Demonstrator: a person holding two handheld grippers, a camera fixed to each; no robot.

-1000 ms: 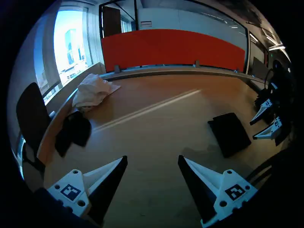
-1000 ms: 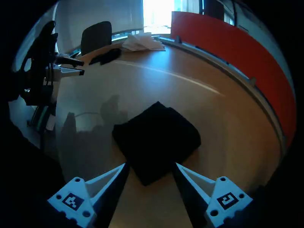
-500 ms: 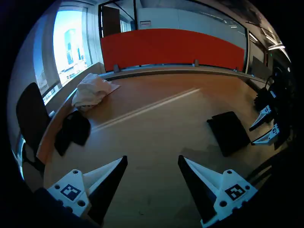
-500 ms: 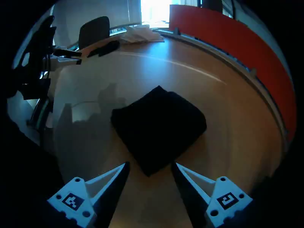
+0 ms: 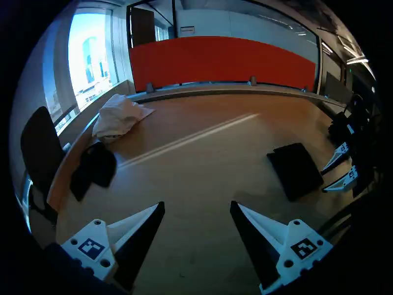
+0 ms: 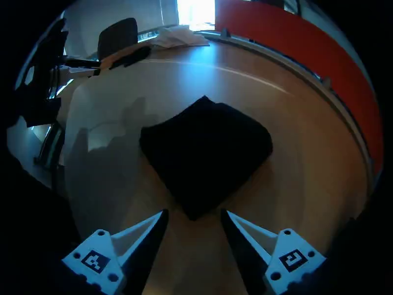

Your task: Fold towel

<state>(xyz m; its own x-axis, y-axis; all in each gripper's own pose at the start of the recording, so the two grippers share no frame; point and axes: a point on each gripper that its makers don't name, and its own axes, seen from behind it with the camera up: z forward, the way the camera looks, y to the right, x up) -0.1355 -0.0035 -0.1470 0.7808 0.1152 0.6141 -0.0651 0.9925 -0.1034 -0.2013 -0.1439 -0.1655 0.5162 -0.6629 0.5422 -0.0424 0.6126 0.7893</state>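
Note:
A folded black towel [image 6: 206, 150] lies flat on the wooden table [image 6: 294, 147], its near corner just ahead of my right gripper [image 6: 194, 219], which is open with nothing between its fingers. In the left gripper view the same towel [image 5: 294, 169] rests at the right, with the right gripper [image 5: 338, 169] beside it. My left gripper [image 5: 196, 209] hovers open over bare table [image 5: 196, 162], well away from the towel.
A crumpled white towel [image 5: 117, 117] and a dark cloth [image 5: 94, 169] lie at the table's far left edge, the cloth hanging over it. A black chair [image 5: 42, 147] stands beyond that edge. A red divider panel [image 5: 221, 61] runs along the back.
My right gripper has moved closer to the black towel, whose near corner now reaches almost between the fingertips. The left gripper has barely moved.

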